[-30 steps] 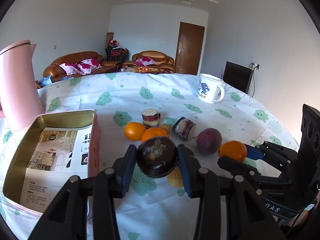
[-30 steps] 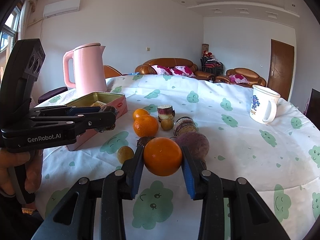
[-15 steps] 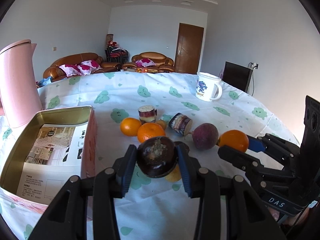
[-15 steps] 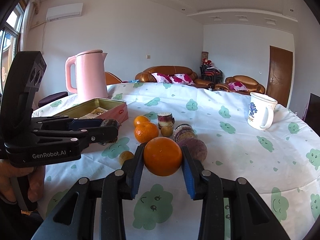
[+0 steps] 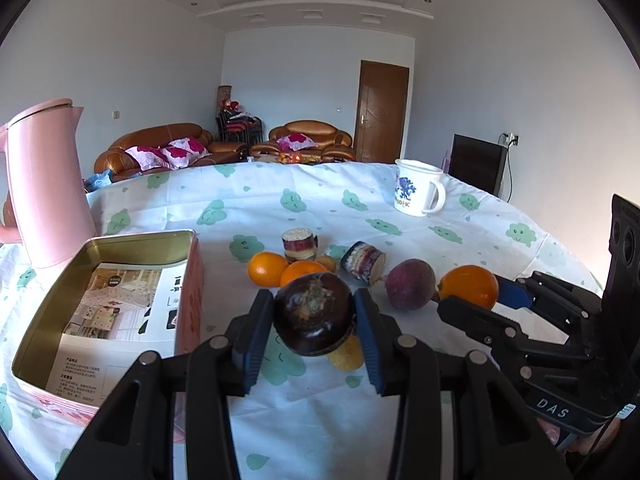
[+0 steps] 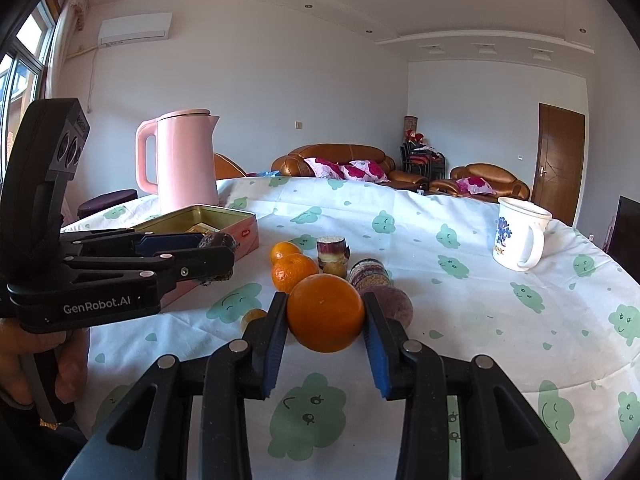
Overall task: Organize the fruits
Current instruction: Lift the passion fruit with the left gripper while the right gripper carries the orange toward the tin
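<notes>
My left gripper (image 5: 314,320) is shut on a dark purple round fruit (image 5: 314,318), held above the tablecloth to the right of the open pink tin box (image 5: 188,276). My right gripper (image 6: 325,314) is shut on a large orange (image 6: 325,312), also lifted off the table. In the left wrist view the right gripper (image 5: 470,294) shows at the right with its orange (image 5: 468,286). On the cloth lie two oranges (image 5: 266,269), a reddish-purple fruit (image 5: 410,284), two short sugarcane pieces (image 5: 299,243), and small yellowish fruits (image 5: 346,356).
A pink kettle (image 6: 182,164) stands behind the tin box (image 6: 244,236), which holds a printed leaflet (image 5: 120,308). A white mug (image 6: 518,238) sits at the far right of the round table (image 6: 500,340). A hand (image 6: 60,364) grips the left tool's handle.
Both grippers keep their fruits and have tilted up slightly, so the table scene sits lower in both views. Nothing was released or picked up.
</notes>
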`<state>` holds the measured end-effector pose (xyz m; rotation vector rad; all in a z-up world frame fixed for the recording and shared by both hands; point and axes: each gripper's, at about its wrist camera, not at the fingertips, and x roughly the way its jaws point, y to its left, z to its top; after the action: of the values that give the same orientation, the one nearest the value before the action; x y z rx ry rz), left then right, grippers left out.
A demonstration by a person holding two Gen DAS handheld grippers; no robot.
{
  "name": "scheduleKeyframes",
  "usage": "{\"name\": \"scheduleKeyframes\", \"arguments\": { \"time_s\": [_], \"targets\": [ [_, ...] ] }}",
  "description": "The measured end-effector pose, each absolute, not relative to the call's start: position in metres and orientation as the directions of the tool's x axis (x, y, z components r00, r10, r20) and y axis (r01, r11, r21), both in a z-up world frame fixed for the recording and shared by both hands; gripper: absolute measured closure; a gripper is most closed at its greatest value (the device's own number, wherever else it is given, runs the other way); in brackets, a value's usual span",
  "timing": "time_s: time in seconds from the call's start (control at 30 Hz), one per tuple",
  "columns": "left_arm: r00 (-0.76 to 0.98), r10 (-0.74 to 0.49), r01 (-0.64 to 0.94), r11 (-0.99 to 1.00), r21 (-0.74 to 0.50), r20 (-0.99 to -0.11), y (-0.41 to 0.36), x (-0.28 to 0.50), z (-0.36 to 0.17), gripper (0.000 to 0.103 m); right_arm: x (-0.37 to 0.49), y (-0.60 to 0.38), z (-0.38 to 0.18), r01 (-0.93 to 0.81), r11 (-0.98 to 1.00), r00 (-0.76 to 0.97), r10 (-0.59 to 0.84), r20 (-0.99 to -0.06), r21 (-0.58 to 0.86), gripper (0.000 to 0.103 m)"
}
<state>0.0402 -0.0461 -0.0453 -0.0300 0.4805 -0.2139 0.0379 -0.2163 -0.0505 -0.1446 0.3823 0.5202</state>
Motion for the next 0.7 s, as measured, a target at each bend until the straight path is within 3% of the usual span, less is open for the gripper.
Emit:
{"name": "scheduleKeyframes", "arguments": {
  "time_s": [0.7],
  "targets": [
    [0.919, -0.165, 0.170, 0.985, -0.019, -0.358, -0.046, 0.022, -0.032, 0.060, 0.027, -0.221, -0.048, -0.506, 0.861, 0.823, 0.468, -0.321, -0.042, 0.065]
  ]
}}
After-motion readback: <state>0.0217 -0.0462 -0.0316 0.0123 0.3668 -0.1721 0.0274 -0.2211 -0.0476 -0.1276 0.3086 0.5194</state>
